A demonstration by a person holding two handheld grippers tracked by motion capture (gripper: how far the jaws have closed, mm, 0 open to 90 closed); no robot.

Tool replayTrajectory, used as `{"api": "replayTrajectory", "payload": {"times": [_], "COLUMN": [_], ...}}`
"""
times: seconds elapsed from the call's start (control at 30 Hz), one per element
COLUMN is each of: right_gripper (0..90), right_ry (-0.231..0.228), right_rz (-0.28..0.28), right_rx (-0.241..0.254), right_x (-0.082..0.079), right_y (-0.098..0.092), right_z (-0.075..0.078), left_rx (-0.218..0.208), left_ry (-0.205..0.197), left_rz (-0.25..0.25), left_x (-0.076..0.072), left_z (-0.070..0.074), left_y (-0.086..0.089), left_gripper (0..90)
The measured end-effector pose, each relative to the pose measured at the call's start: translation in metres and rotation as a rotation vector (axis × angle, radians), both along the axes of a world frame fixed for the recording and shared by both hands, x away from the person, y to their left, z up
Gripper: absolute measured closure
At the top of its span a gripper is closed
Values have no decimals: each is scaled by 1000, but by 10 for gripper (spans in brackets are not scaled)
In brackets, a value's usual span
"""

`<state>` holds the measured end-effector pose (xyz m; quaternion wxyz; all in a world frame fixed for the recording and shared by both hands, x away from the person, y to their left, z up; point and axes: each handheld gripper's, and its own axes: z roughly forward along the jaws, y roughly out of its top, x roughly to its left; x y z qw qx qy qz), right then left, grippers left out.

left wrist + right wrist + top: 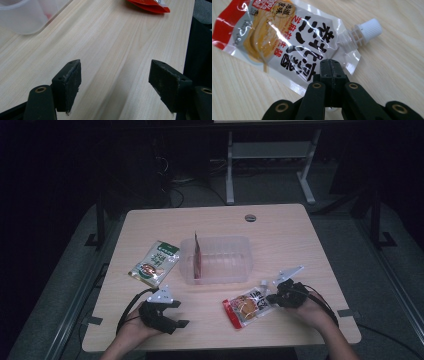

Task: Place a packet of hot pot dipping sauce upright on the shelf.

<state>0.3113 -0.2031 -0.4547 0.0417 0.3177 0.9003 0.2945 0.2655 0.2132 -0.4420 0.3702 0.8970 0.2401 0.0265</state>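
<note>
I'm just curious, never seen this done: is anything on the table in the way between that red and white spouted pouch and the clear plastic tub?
Nothing visible. The right claw is shut on the spouted pouch at its edge, and bare table lies between it and the clear tub. A red packet already stands inside the tub against its left wall.

Dim and murky from the high view, with only the pale table [280, 227] lit from above and blackness all around. Brighter and sharper up close. White glare streaking the glossy pouch [287, 42]. Soft, slightly blurred near the fingers [71, 82]. Faint shadows only.
</note>
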Motion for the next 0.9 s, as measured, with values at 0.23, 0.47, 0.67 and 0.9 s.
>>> {"api": "replayTrajectory", "payload": {"times": [0.23, 0.47, 0.67, 0.9], "right_gripper": [899, 899, 898, 779], "right_ry": [15, 30, 13, 28], "right_rz": [48, 117, 166, 68], "right_rx": [21, 25, 14, 76], "right_x": [-4, -16, -20, -23], "right_y": [22, 48, 62, 41], "right_z": [-1, 0, 0, 13], "left_rx": [3, -12, -15, -32], "left_ry": [-13, -6, -29, -22], "left_rz": [0, -20, -44, -117], "left_x": [0, -4, -5, 3], "left_z": [2, 4, 7, 15], "left_y": [-1, -6, -19, -46], "left_gripper": [257, 355, 512, 818]}}
